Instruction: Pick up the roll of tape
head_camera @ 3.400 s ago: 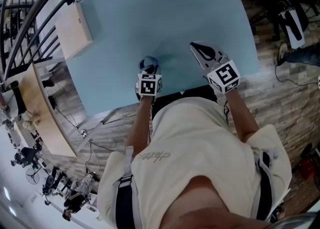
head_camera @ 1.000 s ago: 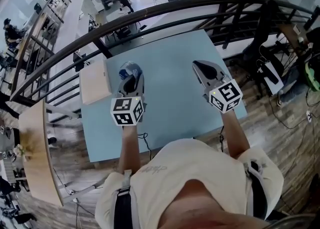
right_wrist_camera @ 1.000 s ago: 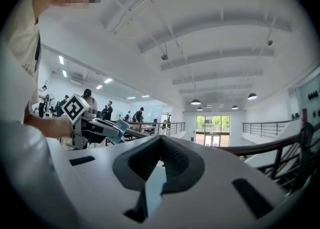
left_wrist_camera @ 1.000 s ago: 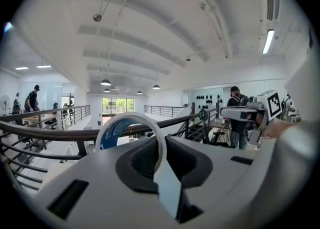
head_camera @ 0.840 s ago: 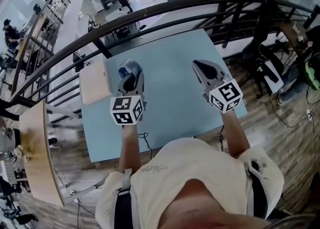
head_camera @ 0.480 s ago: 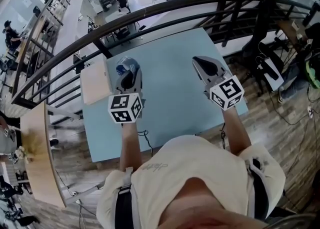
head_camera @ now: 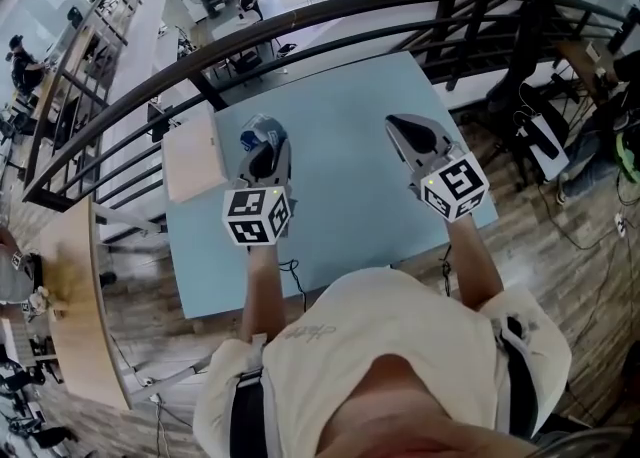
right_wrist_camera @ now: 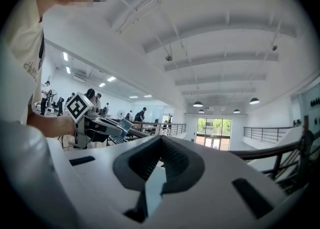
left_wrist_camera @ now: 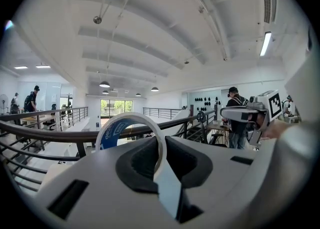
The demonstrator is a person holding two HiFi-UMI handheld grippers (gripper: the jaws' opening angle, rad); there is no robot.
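Observation:
A roll of tape [head_camera: 259,130], white outside with a blue inner face, is clamped on edge between the jaws of my left gripper [head_camera: 263,149], held up above the light blue table [head_camera: 345,161]. In the left gripper view the roll [left_wrist_camera: 113,132] stands upright as a ring rising from the jaw tips [left_wrist_camera: 161,159], with the railing behind it. My right gripper [head_camera: 397,128] is level to the right, its jaws together with nothing between them. From the right gripper view [right_wrist_camera: 159,147] the left gripper [right_wrist_camera: 95,125] and its tape [right_wrist_camera: 124,124] show at the left.
A pale cardboard box [head_camera: 192,156] lies on the table's left edge. A dark metal railing [head_camera: 330,16] curves just beyond the table's far side. Cables and gear lie on the wooden floor at the right [head_camera: 545,151]. People stand far off in the hall.
Since the earliest frame both grippers have come up off the table, the left one carrying the tape. Over the last second they have hardly moved.

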